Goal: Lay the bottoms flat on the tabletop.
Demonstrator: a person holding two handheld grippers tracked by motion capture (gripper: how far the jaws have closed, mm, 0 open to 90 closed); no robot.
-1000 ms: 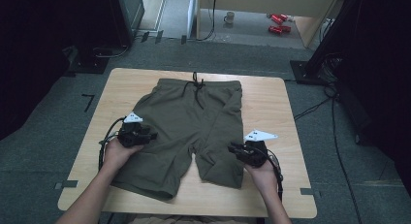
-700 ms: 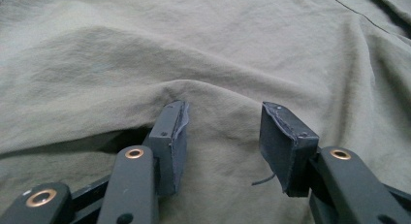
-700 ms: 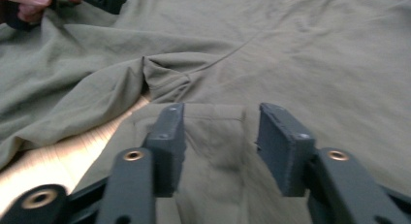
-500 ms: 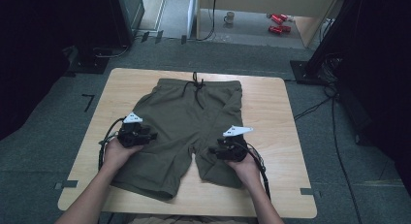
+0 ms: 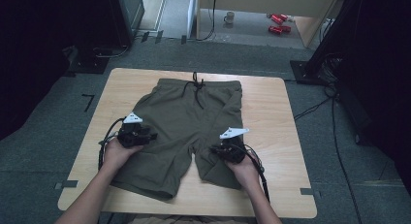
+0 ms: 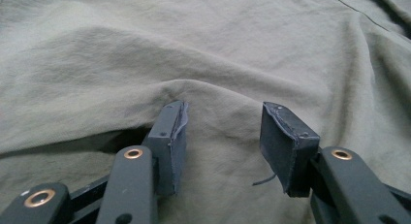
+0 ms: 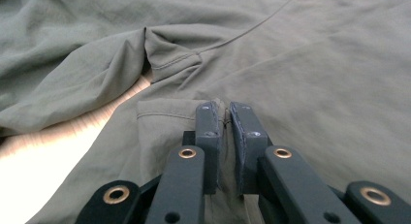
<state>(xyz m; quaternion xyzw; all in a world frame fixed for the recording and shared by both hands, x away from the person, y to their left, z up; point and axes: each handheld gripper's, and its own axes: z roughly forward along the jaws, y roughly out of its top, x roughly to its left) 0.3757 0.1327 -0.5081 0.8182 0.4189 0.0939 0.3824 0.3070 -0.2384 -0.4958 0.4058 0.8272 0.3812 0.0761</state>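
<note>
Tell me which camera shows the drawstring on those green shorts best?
The high view: the dark drawstring hangs from the waistband of the shorts, far from both hands. The left gripper view and right gripper view look closely at olive cloth around their own jaws, with no cord to make out.

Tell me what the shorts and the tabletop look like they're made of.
Shorts: thin woven olive fabric, matte, likely cotton or a blend; it creases softly and shows stitched seams. Table: light wood or wood-look laminate, smooth with faint grain; which one I can't tell.
</note>
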